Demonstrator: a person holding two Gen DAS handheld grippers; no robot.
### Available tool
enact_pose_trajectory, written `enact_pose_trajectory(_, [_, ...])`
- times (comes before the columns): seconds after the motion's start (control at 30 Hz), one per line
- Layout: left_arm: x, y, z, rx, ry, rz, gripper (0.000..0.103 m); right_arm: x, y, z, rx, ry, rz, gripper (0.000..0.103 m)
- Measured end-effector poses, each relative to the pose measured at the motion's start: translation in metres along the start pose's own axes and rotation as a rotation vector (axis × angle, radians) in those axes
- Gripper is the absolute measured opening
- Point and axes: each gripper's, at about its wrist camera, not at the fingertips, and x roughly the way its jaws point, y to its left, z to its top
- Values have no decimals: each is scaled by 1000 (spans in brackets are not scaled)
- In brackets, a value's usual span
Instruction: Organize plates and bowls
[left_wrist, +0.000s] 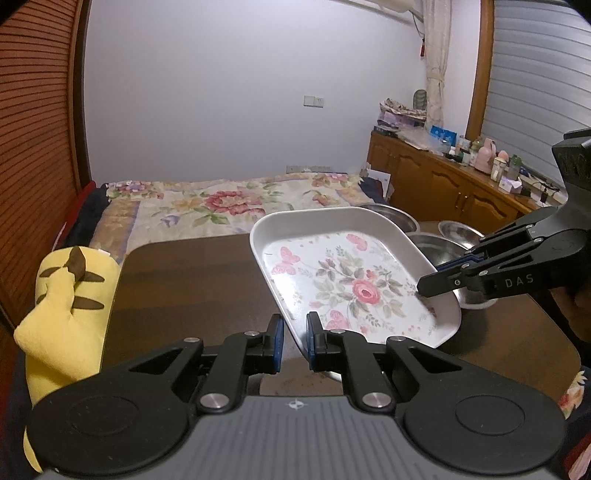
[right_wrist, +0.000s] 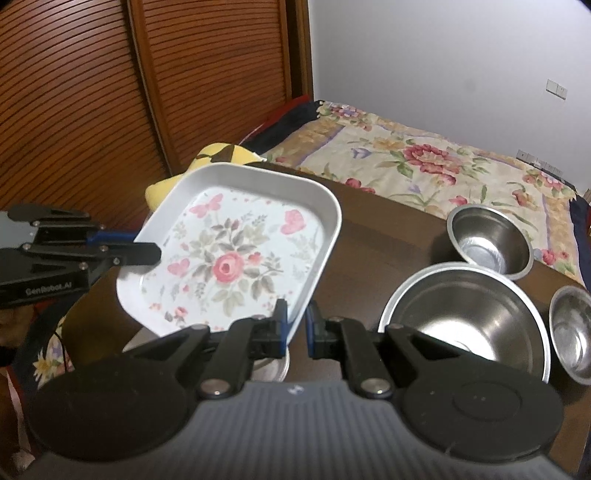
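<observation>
A white rectangular tray with a rose and butterfly print (left_wrist: 351, 280) (right_wrist: 236, 254) hangs tilted above the dark wooden table (left_wrist: 192, 280) (right_wrist: 388, 236). My left gripper (left_wrist: 295, 332) (right_wrist: 157, 254) is shut on the rim of one side. My right gripper (right_wrist: 297, 325) (left_wrist: 424, 286) is shut on the rim of the opposite side. Three steel bowls stand on the table right of the tray: a large one (right_wrist: 461, 321) (left_wrist: 436, 247), a small one behind it (right_wrist: 487, 240) and another small one (right_wrist: 572, 336). A pale round dish edge (right_wrist: 275, 367) shows under the tray.
A yellow plush pillow (left_wrist: 62, 295) (right_wrist: 225, 155) leans at the table's left end. A bed with a floral cover (left_wrist: 229, 203) (right_wrist: 424, 162) lies beyond the table. A wooden cabinet (left_wrist: 443, 181) with bottles stands far right, and slatted wooden doors (right_wrist: 110, 92) on the left.
</observation>
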Motion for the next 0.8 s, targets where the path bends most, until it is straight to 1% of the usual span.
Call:
enact_pose_trajectory(0.3, [-12,-9,-18,0,11,-9,14,-4,5,-23,20,12,29,12])
enact_pose_trajectory(0.57, [-17,-17,-39,0,31,1,13,-2,11,-43,36,23,50,12])
enact_pose_trajectory(0.8, [-16,-14,-56,-25,62,0,13,-5,16,-60,54,1,69,12])
